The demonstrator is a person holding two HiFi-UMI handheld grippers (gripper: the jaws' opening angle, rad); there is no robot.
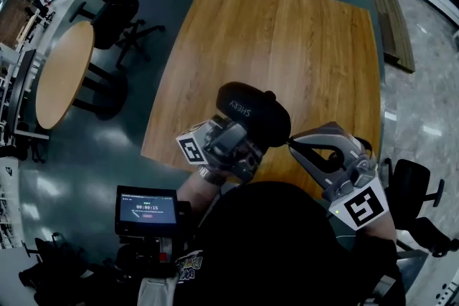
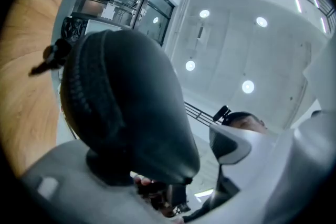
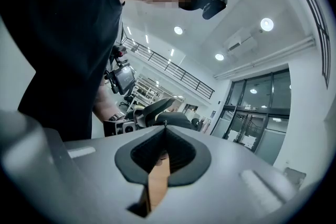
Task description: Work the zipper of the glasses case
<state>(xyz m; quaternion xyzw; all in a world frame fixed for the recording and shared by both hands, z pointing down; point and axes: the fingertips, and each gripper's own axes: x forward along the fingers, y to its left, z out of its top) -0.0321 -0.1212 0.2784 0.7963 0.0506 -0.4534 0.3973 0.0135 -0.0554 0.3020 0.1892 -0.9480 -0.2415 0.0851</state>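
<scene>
The table (image 1: 287,32) lies below us, and over its near edge the case (image 1: 251,111) rides in the air, black and domed. The left gripper (image 1: 237,136) stands wide. The case lies between its jaws and leans on one, while the other pad (image 2: 231,147) is clear of the shell. The right gripper (image 1: 292,142) is clenched, with its tip at the case's near end, and we make out nothing between its jaws. We judge the case light and stiff, its smooth shell apt to slide, so it wants clamping across the broad middle. The zipper (image 2: 86,92) rings the rim. Its small pull (image 2: 50,57) hangs free at the far end, the place to pinch.
</scene>
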